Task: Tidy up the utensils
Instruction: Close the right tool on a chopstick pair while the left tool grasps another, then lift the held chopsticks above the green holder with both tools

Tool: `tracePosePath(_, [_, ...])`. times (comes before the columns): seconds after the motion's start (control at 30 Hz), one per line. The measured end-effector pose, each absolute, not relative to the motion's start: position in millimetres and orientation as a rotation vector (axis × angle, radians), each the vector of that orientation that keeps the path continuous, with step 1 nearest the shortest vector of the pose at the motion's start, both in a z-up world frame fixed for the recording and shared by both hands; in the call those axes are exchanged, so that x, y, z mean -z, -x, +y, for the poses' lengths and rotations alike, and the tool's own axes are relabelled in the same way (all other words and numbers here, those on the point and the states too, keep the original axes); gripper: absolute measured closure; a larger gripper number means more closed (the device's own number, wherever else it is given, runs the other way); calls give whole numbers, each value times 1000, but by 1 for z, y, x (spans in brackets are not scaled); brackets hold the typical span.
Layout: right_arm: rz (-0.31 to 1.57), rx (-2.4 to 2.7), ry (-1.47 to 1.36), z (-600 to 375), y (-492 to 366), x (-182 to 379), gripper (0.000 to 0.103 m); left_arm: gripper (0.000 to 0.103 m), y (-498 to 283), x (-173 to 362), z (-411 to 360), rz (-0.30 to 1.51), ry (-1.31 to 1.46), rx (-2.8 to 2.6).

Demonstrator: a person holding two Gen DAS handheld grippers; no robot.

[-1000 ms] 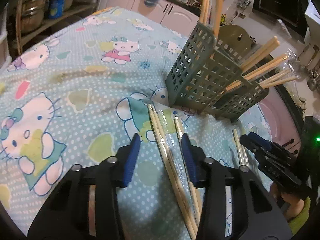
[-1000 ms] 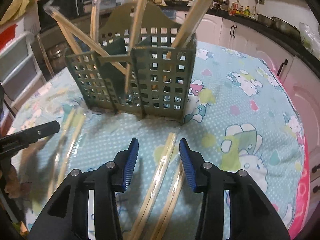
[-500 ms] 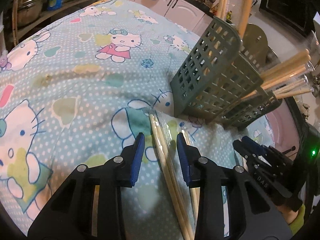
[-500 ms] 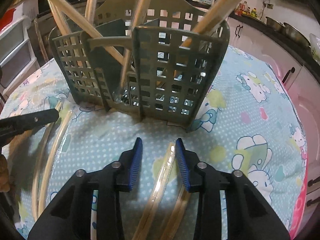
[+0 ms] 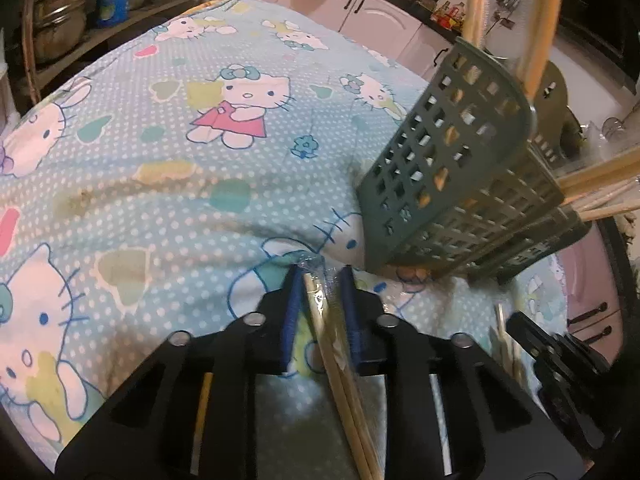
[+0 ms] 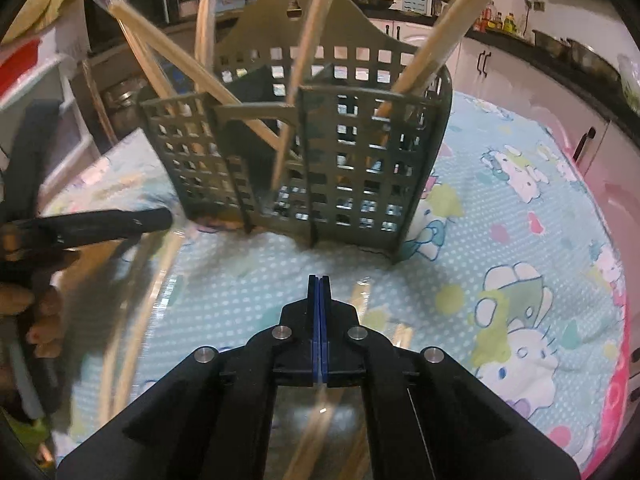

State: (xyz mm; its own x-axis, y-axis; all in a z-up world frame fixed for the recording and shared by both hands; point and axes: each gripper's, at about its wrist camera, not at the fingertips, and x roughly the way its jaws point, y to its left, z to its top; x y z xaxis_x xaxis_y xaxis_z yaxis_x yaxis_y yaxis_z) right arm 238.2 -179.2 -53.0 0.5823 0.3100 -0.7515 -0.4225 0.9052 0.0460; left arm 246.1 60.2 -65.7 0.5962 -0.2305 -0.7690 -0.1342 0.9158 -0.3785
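A grey-green slotted utensil holder (image 5: 456, 184) (image 6: 320, 152) stands on the Hello Kitty cloth with several wrapped chopstick pairs leaning in it. My left gripper (image 5: 322, 284) sits low on the cloth, its blue pads partly closed around a wrapped chopstick pair (image 5: 340, 364), with small gaps still showing. My right gripper (image 6: 319, 292) has its pads pressed together in front of the holder; wrapped chopsticks (image 6: 360, 300) lie under and beside it, and whether it pinches the wrapper is unclear.
More wrapped chopsticks (image 6: 160, 276) lie on the cloth at the left of the right wrist view, under the other gripper (image 6: 92, 224). Kitchen cabinets (image 5: 360, 4) and a counter stand behind. The pink table edge (image 6: 616, 360) runs along the right.
Both grippers moved forward and down toward the holder. The left jaws narrowed around a chopstick pair. The right jaws closed fully.
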Motion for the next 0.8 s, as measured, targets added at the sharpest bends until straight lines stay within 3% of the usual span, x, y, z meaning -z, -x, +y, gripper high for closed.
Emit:
tracePosePath(0.3, [795,-468,77,-188,-218,26,102,101,-228,56,67,893,452,65])
tracePosePath(0.6, [884,-376,125,-195,-242,47,102,101,-207,36,63,837,450,100])
tracePosePath(0.63, [895,-374,125,-195,-244,49,100,101,-205,33,63,828,449,103])
tracePosePath(0.73, [922,-364,124,-193,-251,56,83,101,-198,22,64,801,452,113])
tracePosePath(0.8, [930,-366,134,-191,-253,62,83,101,-195,13,64,781,449,121])
